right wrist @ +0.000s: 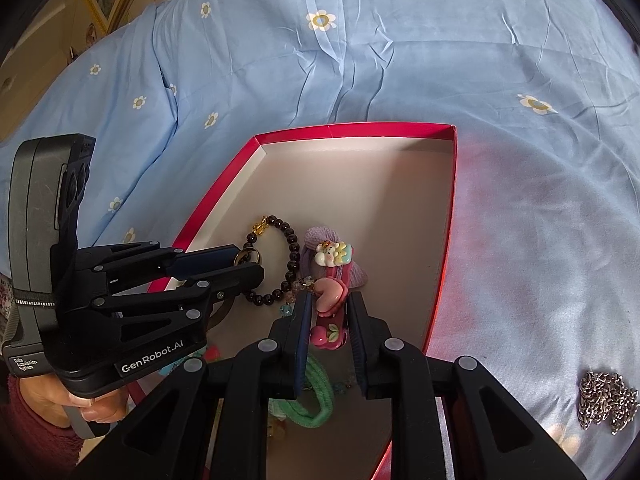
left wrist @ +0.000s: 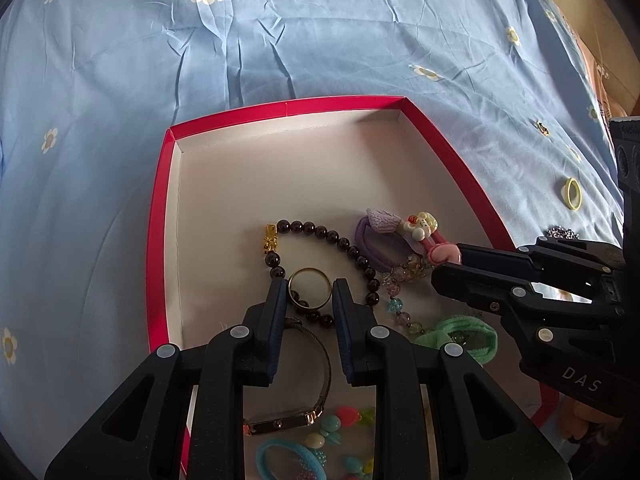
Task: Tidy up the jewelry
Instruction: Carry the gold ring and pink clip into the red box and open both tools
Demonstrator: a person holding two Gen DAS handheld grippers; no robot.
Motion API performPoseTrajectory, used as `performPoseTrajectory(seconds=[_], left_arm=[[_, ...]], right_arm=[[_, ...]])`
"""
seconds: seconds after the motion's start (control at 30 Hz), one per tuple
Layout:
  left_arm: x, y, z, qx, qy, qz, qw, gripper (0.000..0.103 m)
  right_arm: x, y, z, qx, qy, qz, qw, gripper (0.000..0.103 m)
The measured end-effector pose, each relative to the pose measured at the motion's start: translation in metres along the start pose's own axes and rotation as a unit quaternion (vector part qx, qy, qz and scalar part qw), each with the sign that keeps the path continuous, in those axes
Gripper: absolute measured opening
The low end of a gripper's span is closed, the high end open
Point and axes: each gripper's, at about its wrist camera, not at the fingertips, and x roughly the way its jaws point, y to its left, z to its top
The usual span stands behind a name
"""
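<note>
A red box point(left wrist: 160, 216) with a white floor lies on the bed; it also shows in the right wrist view point(right wrist: 446, 240). Inside lie a dark bead bracelet point(left wrist: 320, 234), a purple hair tie point(left wrist: 372, 240), a green hair tie point(left wrist: 464, 334) and a watch point(left wrist: 288, 420). My left gripper point(left wrist: 310, 290) is shut on a gold ring point(left wrist: 310, 282) just above the bracelet. My right gripper point(right wrist: 330, 308) is shut on a pink hair clip point(right wrist: 330, 300) with a heart and cartoon charms, low over the box floor. The clip also shows in the left wrist view point(left wrist: 436, 250).
The blue flowered bedsheet point(left wrist: 280, 40) surrounds the box. A yellow ring point(left wrist: 572, 194) and a silver chain point(right wrist: 608, 400) lie on the sheet to the right of the box. Colourful beads and a blue hair tie point(left wrist: 288, 460) lie at the box's near end.
</note>
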Motion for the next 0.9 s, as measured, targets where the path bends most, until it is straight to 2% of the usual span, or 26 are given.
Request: performPoseTrajectory(seconds=[0.37, 0.63, 0.7, 0.83, 0.9], left_arm=[[-0.003, 0.000, -0.001, -0.003, 0.001, 0.004, 1.0000, 0.023], [-0.028, 0.005, -0.004, -0.016, -0.019, 0.009, 0.9996, 0.036], [-0.037, 0.007, -0.008, -0.025, -0.027, 0.011, 0.9993, 0.047], [-0.057, 0.015, -0.021, -0.055, -0.042, 0.013, 0.9975, 0.060], [-0.066, 0.020, -0.030, -0.074, -0.047, 0.014, 0.9960, 0.072]], right_arm=[[-0.002, -0.001, 0.000, 0.001, -0.003, -0.004, 1.000, 0.021], [-0.012, -0.004, -0.002, 0.008, -0.015, -0.006, 1.000, 0.028], [-0.018, -0.002, -0.003, 0.008, -0.021, -0.005, 1.000, 0.033], [-0.035, 0.005, -0.009, 0.004, -0.038, -0.003, 0.999, 0.042], [-0.043, 0.008, -0.012, 0.004, -0.046, -0.002, 0.999, 0.046]])
